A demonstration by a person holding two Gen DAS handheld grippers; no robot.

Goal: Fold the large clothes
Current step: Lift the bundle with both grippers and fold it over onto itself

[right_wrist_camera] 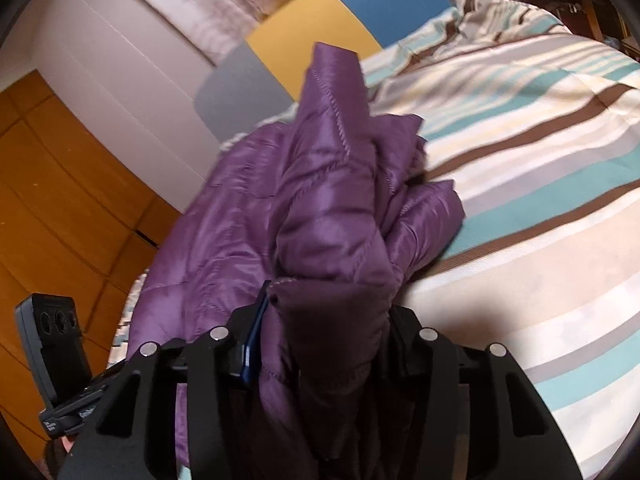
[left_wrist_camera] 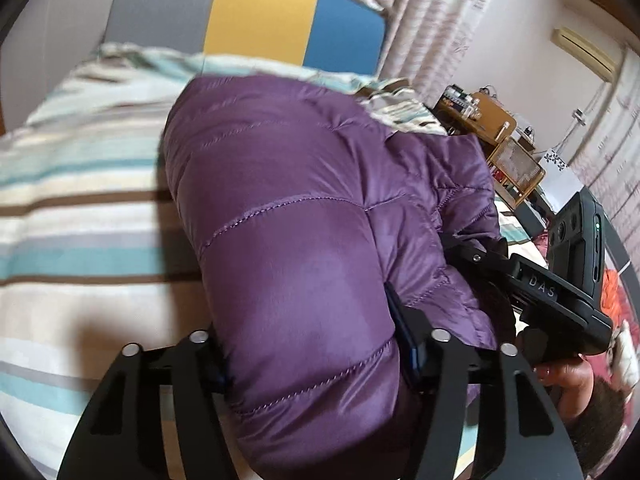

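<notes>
the purple puffer jacket (left_wrist_camera: 304,208) lies bunched on the striped bedspread (left_wrist_camera: 80,208), near the side edge of the bed that faces the wooden floor (right_wrist_camera: 60,184), well short of the coloured headboard (left_wrist_camera: 260,12).

the left gripper (left_wrist_camera: 316,356) has its fingers partway closed, pressing a thick padded roll of the jacket from both sides. the right gripper (right_wrist_camera: 320,344) is likewise half closed, clamped on a bunched fold with a darker cuff or hem hanging between its fingers.

both holds look like the start of a lift to spread or fold the jacket. to do it well, i'd judge the grips should sit on matching points, such as both shoulders or both hem corners, so the jacket hangs flat rather than twisted. the slippery, puffy fabric could creep out of a half-closed pinch, so raise both hands together and evenly. draw them apart until the cloth goes taut, then lay it toward the middle of the bed, away from the edge.
</notes>
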